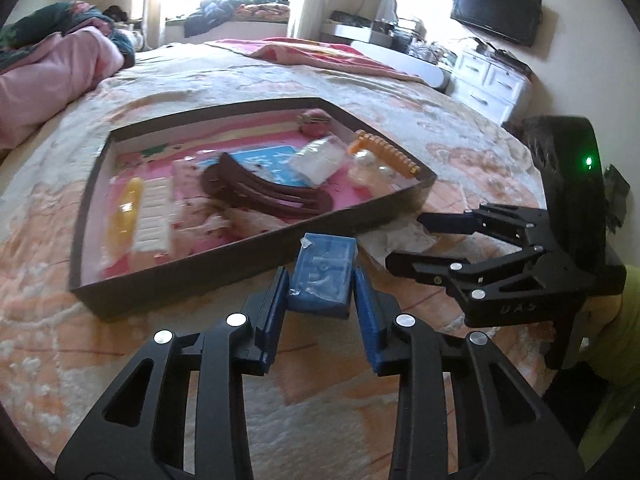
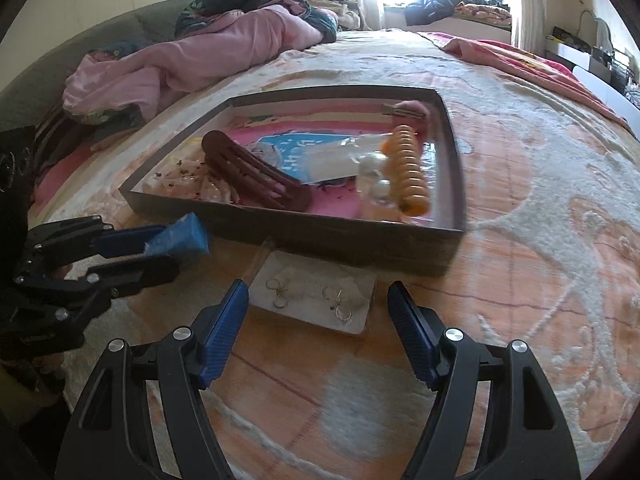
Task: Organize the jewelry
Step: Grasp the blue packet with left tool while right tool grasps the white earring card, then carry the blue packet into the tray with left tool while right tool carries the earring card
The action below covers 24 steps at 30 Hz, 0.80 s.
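1. On the left, the left gripper (image 1: 320,280) reaches over the bedspread (image 1: 460,128); its 2 blue pads sit narrow against the sides of a small blue box (image 1: 322,274), clamped on it, just in front of the tray's near wall.
2. In the right wrist view the same blue box (image 2: 182,238) sits tilted between the left gripper's fingers (image 2: 128,236), and seems lifted off the cover.
3. In the middle lies the shallow dark tray (image 1: 100,184); inside it, from left to right, are a yellow comb (image 1: 128,208), a brown hair clip (image 1: 260,188), a clear plastic packet (image 1: 320,156) and an orange claw clip (image 1: 384,150).
4. On the right, the right gripper (image 2: 318,308) hangs with its fingers spread wide and holding nothing; between their tips, flat on the bedspread just beside the tray's near wall, lies a white earring card (image 2: 316,296) with 2 sets of small hoops.
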Tool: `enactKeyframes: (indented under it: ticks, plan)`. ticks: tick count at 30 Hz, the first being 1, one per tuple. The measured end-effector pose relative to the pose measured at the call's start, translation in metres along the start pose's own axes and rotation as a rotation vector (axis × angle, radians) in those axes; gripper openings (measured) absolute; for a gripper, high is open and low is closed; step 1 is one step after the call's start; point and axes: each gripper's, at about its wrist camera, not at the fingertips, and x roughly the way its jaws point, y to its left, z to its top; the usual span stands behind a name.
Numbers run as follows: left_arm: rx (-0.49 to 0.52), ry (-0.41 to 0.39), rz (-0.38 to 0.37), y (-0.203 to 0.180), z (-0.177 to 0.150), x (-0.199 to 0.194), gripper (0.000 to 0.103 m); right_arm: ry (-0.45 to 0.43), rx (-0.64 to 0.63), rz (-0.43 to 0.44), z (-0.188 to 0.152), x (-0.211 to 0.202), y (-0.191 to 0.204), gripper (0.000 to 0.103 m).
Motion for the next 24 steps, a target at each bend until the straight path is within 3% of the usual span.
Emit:
enactKeyframes:
  ticks: [8, 12, 24]
  plan:
    - [-0.024, -0.040, 0.021, 0.011, 0.003, -0.019, 0.025, 0.021, -0.014, -0.028, 0.005, 0.014, 0.021, 0.073]
    - [-0.037, -0.066, 0.025, 0.015, 0.007, -0.028, 0.025, 0.010, -0.062, -0.037, 0.004, 0.012, 0.032, 0.056]
    - [-0.048, -0.125, 0.037, 0.025, 0.026, -0.045, 0.025, -0.055, -0.051, 0.052, 0.005, -0.013, 0.038, 0.053]
